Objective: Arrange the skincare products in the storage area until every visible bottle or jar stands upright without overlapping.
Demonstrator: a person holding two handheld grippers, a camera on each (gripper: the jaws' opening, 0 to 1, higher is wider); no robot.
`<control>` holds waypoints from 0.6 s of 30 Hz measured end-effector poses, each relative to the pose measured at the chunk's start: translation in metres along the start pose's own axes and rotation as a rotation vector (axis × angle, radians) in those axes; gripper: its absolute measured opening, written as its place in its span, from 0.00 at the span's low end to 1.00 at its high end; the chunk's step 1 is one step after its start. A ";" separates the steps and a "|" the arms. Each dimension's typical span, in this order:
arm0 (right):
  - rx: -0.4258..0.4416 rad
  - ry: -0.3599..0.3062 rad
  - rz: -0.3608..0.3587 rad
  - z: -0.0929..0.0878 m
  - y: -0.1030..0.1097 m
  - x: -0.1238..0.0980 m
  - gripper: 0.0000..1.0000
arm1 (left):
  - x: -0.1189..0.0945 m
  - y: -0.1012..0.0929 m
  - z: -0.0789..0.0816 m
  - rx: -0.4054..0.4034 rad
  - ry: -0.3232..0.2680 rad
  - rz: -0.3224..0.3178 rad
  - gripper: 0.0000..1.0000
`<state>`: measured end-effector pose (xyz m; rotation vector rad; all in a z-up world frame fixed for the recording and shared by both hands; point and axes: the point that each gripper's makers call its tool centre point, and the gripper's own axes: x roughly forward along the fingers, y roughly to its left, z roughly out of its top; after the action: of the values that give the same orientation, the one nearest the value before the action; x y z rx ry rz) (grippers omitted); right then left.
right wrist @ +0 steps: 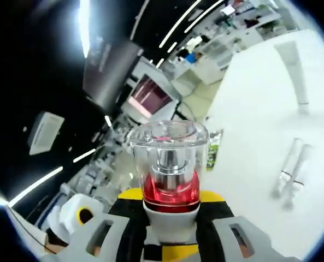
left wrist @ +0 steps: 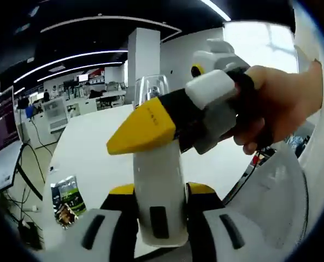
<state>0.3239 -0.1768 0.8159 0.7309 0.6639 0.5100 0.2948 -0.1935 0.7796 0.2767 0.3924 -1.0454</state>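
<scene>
I am holding the white pump bottle (left wrist: 159, 185) aloft between both grippers: left gripper (left wrist: 160, 215) pinching its base, right gripper (right wrist: 171, 218) clamping the neck under its clear cap (right wrist: 169, 143). Next I am needing to stand it upright on the white table (right wrist: 260, 114), apart from the tubes (right wrist: 293, 169).

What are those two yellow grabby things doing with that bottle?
A person is holding one bottle up in the air with both grippers at once. The left gripper is clamped around its white body. The right gripper comes in from the right and pinches it higher up, just under the clear cap with the red collar. Below, on the white table, lie a white tube, two slim tubes and a small packet.
</scene>
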 end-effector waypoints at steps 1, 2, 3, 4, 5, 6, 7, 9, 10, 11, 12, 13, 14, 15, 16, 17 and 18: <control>0.000 -0.006 -0.001 0.001 -0.001 0.000 0.35 | 0.000 0.000 0.000 0.001 0.003 0.006 0.29; 0.004 -0.010 -0.007 0.003 -0.003 -0.001 0.34 | 0.001 0.001 -0.001 0.002 0.007 0.009 0.29; 0.002 -0.010 -0.007 0.003 -0.003 -0.003 0.34 | 0.001 0.002 -0.002 0.002 0.010 0.013 0.29; 0.003 -0.013 -0.006 0.004 -0.003 -0.003 0.34 | 0.000 0.006 -0.002 0.003 0.010 0.031 0.28; 0.010 -0.015 -0.005 0.005 -0.003 -0.004 0.34 | 0.001 0.005 -0.002 0.003 0.011 0.027 0.28; 0.010 -0.018 -0.011 0.005 -0.004 -0.004 0.34 | 0.001 0.005 -0.002 0.001 0.011 0.025 0.28; 0.014 -0.018 -0.012 0.005 -0.005 -0.004 0.34 | 0.002 0.006 -0.003 0.004 0.015 0.032 0.28; 0.015 -0.015 -0.010 0.003 -0.004 -0.003 0.34 | 0.003 0.007 -0.005 -0.002 0.034 0.037 0.28; 0.009 -0.013 -0.014 0.002 -0.004 -0.003 0.34 | 0.003 0.007 -0.007 0.001 0.039 0.039 0.28; 0.004 -0.014 -0.014 0.001 -0.004 -0.003 0.34 | 0.004 0.008 -0.008 0.008 0.045 0.045 0.28; 0.001 -0.015 -0.010 0.001 -0.003 -0.004 0.34 | 0.004 0.008 -0.008 0.008 0.048 0.048 0.28; -0.013 -0.017 -0.013 0.000 -0.002 -0.004 0.34 | 0.004 0.008 -0.009 0.005 0.051 0.049 0.28; -0.014 -0.023 -0.018 0.000 -0.003 -0.004 0.34 | 0.004 0.008 -0.009 0.001 0.052 0.047 0.28; -0.017 -0.026 -0.020 0.000 -0.003 -0.003 0.34 | 0.003 0.008 -0.009 -0.005 0.057 0.047 0.28; -0.018 -0.031 -0.021 0.001 -0.004 -0.003 0.34 | 0.003 0.008 -0.010 -0.008 0.057 0.047 0.28; -0.019 -0.032 -0.022 0.001 -0.005 -0.003 0.34 | 0.003 0.008 -0.010 -0.012 0.058 0.046 0.28; -0.021 -0.033 -0.025 0.001 -0.006 -0.003 0.34 | 0.003 0.008 -0.009 -0.022 0.058 0.044 0.28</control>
<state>0.3238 -0.1825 0.8130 0.7093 0.6358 0.4801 0.3010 -0.1885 0.7700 0.2956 0.4479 -0.9912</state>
